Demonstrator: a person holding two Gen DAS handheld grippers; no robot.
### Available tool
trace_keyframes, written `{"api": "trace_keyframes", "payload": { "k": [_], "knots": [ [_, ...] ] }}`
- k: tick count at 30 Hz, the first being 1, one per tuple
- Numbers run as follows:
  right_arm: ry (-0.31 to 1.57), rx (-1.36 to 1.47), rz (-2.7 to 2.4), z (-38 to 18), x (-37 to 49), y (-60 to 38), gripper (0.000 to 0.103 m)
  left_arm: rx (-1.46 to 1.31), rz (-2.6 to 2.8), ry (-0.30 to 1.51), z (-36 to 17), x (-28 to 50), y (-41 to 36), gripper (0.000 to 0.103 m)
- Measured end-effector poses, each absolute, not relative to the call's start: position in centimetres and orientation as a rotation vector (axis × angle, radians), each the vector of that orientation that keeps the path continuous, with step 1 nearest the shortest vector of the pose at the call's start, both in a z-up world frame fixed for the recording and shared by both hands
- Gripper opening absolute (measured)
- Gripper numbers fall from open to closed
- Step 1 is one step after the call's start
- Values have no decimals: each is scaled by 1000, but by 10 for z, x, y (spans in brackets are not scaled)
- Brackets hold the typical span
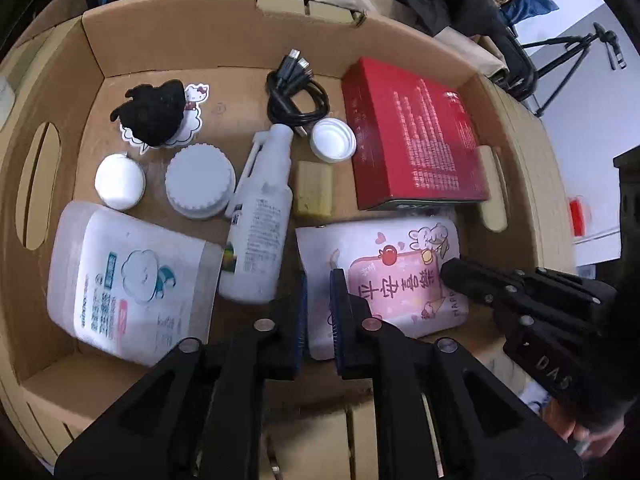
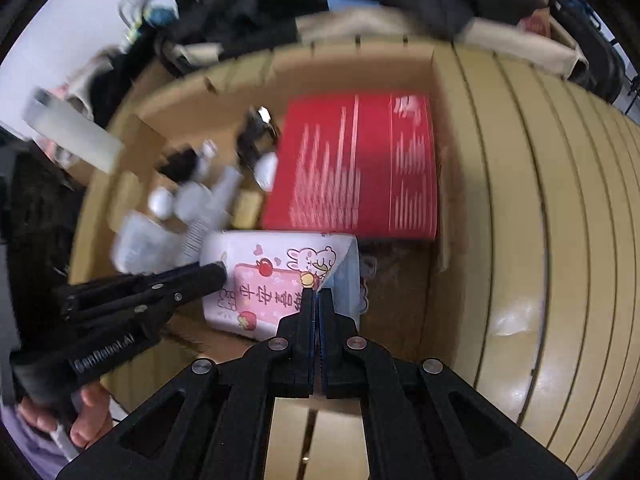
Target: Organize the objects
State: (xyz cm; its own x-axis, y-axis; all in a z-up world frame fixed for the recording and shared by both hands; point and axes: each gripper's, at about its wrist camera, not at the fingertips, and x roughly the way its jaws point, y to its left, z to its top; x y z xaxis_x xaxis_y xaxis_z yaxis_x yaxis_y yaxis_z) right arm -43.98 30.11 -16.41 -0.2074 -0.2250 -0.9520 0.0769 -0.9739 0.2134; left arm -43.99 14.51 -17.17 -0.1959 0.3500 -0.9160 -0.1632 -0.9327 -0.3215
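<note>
cardboard box [image 1: 168, 46] holds everything, with the tissue pack [image 1: 384, 276] as the marker, lying flat at the near side. beyond the pack, touching its far edge, lies a red box [image 1: 412, 136]. a yellow sponge [image 1: 314, 188] sits just beside the pack's far left corner, a white cap [image 1: 333, 140] and coiled black cable [image 1: 296, 96] farther off. left of the pack lies a spray bottle [image 1: 260, 216], then a big jug [image 1: 128, 284], with a grey lid [image 1: 200, 186] and white lid [image 1: 119, 182] beyond it. a black cloth [image 1: 154, 114] lies farthest left on a sticker. left gripper [image 1: 318, 316] hangs slightly parted over the pack's near left edge, gripping nothing. right gripper [image 2: 319, 320] is pressed closed, its tips at the pack's right end; whether it pinches the wrapper i cannot tell.
</note>
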Motion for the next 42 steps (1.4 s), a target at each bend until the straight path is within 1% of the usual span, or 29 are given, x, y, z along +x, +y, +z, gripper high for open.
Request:
{"api": "trace_keyframes", "payload": {
  "k": [3,7,9,10,11,12,13,14,15,16,17,18,22,29,35,42],
  "knots": [
    [-185,1867,-2328,-172,-443,304,4,-1752,2206,-162,-167,-440,152,10],
    [-145,1834,-2336,-154,-435,304,6,-1689,2248,-55,-142,-426,152,11],
    [-103,1768,-2374,-128,-425,305,6,-1626,2309,-36,-111,-416,143,26],
    [-79,1748,-2400,-114,-421,304,7,-1595,2352,-29,-96,-411,138,51],
    [-38,1714,-2440,-97,-414,304,8,-1560,2409,-16,-81,-405,130,81],
    [-6,1684,-2466,-85,-409,303,15,-1526,2479,1,-65,-399,122,90],
    [29,1649,-2490,-70,-402,302,35,-1500,2530,9,-52,-395,117,96],
    [50,1625,-2500,-58,-396,300,49,-1488,2556,12,-42,-391,113,96],
    [64,1598,-2507,-44,-387,298,85,-1489,2566,1,-29,-383,104,96],
    [68,1585,-2510,-37,-383,297,93,-1487,2565,-11,-22,-376,100,97],
    [81,1554,-2532,-23,-373,297,93,-1480,2568,-24,-14,-369,94,101],
    [87,1539,-2545,-14,-366,296,93,-1458,2591,-23,-5,-358,88,103],
    [82,1510,-2576,5,-348,290,93,-1391,2654,44,14,-333,84,103],
    [82,1451,-2622,24,-308,279,93,-1335,2691,54,37,-291,71,103],
    [84,1246,-2740,44,-235,282,93,-1189,2820,17,52,-208,57,103],
    [135,1041,-2772,53,-99,277,93,-1046,2871,40,53,-72,31,103]
  ]
}}
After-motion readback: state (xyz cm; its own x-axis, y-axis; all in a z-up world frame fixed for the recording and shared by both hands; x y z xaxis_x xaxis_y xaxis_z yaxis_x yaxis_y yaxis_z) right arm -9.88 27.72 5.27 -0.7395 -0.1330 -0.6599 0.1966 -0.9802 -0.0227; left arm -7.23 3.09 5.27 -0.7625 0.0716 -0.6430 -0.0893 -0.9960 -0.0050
